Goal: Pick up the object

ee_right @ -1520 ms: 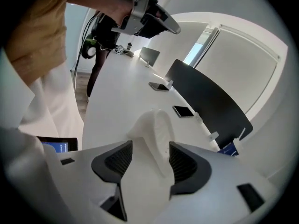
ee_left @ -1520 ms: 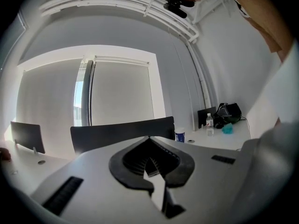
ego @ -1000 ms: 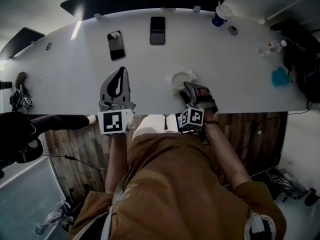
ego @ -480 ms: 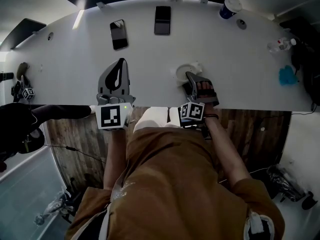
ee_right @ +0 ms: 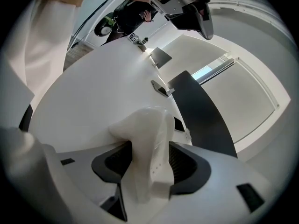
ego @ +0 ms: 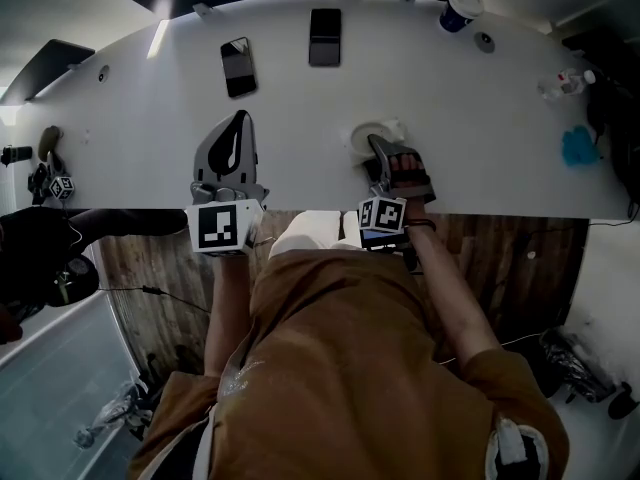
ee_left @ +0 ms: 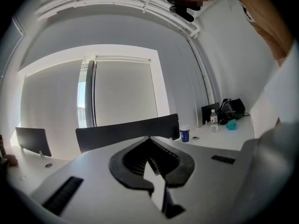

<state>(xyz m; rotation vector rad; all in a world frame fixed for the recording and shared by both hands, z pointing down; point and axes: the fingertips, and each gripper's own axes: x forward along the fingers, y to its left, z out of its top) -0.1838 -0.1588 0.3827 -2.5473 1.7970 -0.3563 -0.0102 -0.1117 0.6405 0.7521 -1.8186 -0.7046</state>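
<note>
Grasped, apparently not yet lifted: right gripper (ee_right: pixel 149 149) clamped on white object (ee_right: pixel 145 120) near table (ego: pixel 480 118) edge. Left gripper (ee_left: pixel 153 161) closed, empty, well left.

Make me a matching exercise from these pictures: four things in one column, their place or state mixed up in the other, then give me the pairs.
1. left gripper
2. right gripper
3. blue cup
4. two phones

A. shut on the white object
B. lying flat on the table
C. shut, holding nothing
D. standing upright at the far right corner

Pairs: 1-C, 2-A, 3-D, 4-B.
</note>
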